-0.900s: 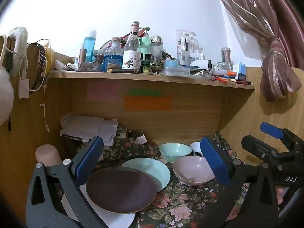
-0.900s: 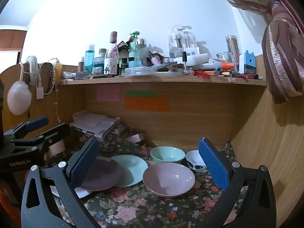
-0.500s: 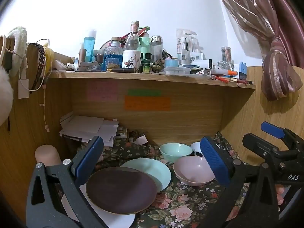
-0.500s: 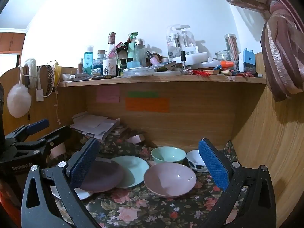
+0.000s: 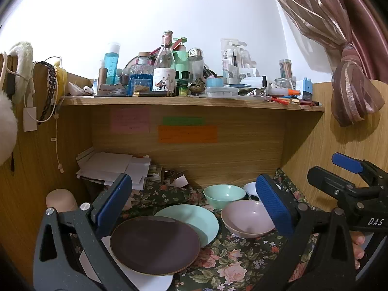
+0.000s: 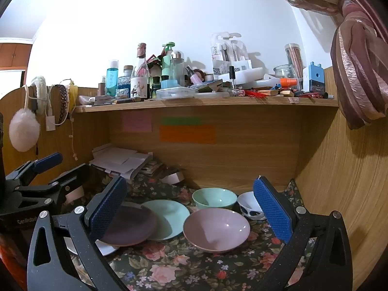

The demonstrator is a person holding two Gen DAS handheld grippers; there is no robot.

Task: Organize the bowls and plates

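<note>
Hovering short of the dishes — left tongs (image 5: 194, 206) and right tongs (image 6: 191, 208) both spread wide, nothing clamped, nothing touched.

Layout on the floral cloth (image 6: 169, 266) over the tabletop: white plate (image 5: 150, 282) at the front-left, brown plate (image 5: 155, 245) lying on it, mint plate (image 5: 194, 218) tucked partly under the brown one's rim. Pink bowl (image 6: 215, 229) sits mid-tabletop, mint bowl (image 6: 214, 197) behind it toward the back edge, small white bowl with dark spots (image 6: 249, 206) toward the back-right corner. All bowls look empty, plates bare.

Risks, my read:
- Plates overlap — pinching the brown rim could drag the mint plate or tip the stack off the white one.
- Smooth, shallow rims, so a thin bite likely slips.
- Cloth could bunch and slide the bowls into each other.
- Paper pile (image 5: 114, 165) at the back-left and the side walls crowd any swing.
</note>
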